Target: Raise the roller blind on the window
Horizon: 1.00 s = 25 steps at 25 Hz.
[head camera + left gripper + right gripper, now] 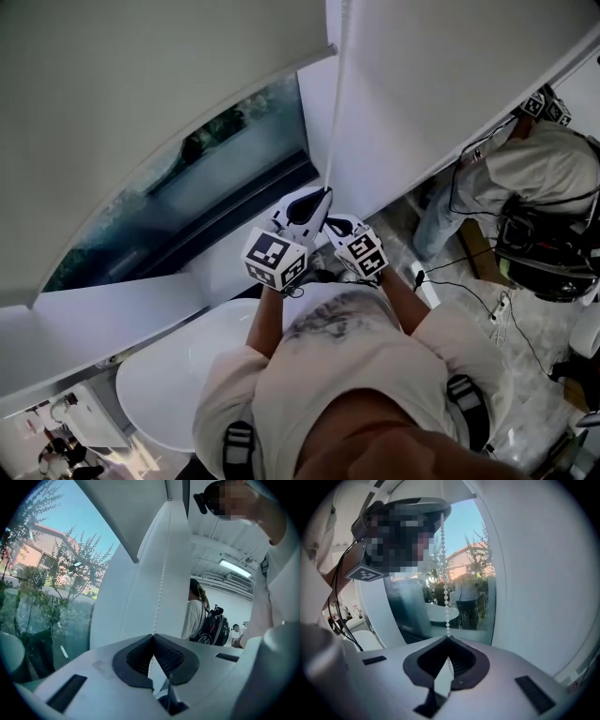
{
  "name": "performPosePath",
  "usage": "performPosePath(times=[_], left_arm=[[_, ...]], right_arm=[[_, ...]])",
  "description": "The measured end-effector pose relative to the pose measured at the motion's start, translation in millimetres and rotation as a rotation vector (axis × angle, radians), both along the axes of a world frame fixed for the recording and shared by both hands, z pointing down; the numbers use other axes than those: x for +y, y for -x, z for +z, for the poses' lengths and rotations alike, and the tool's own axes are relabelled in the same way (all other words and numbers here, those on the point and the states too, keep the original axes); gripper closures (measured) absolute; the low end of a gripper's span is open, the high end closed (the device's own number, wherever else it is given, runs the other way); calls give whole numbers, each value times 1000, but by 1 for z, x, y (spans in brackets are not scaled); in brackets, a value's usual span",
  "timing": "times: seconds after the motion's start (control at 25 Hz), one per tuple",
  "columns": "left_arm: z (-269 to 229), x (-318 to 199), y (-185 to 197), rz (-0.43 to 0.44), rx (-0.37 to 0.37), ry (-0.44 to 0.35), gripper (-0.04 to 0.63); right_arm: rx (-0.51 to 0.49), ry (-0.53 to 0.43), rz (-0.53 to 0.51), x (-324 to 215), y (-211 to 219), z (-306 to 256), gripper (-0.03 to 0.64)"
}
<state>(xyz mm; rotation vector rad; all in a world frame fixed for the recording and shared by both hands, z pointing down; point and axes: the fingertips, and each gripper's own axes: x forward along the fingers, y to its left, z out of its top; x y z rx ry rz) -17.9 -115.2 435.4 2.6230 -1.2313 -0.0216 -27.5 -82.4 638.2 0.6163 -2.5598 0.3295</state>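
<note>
The off-white roller blind [141, 112] covers the upper part of the window, and dark glass [216, 178] shows below its slanted bottom edge. A white bead chain [334, 103] hangs down beside the window frame. Both grippers hold it side by side, right below one another. My left gripper [312, 202] is shut on the chain [161, 585], which runs up from between its pads. My right gripper [339, 226] is also shut on the chain [445, 573], whose beads enter its closed jaws [448, 638].
A white pillar [422, 84] stands right of the chain. A round white table [159, 375] lies at lower left below the sill. Another person [534, 178] with gear and cables stands at the right; a person with a backpack [199, 620] shows beyond.
</note>
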Motion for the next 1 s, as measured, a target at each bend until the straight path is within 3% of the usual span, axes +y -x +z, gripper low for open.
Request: performPosePath(times=[0.44, 0.56, 0.72, 0.76, 0.84, 1.0], left_arm=[[23, 5, -1, 16, -8, 31, 588], [22, 5, -2, 23, -5, 27, 588], [20, 5, -3, 31, -2, 24, 588], [19, 5, -3, 31, -1, 24, 588], [20, 5, -1, 30, 0, 22, 588], [21, 4, 5, 25, -2, 19, 588]], right_arm=[[56, -3, -19, 10, -1, 17, 555], [-1, -29, -50, 16, 1, 11, 554], [-103, -56, -10, 16, -1, -18, 552], [-112, -59, -8, 16, -1, -26, 545], [-125, -60, -9, 17, -2, -39, 464], [-186, -109, 30, 8, -11, -86, 457]])
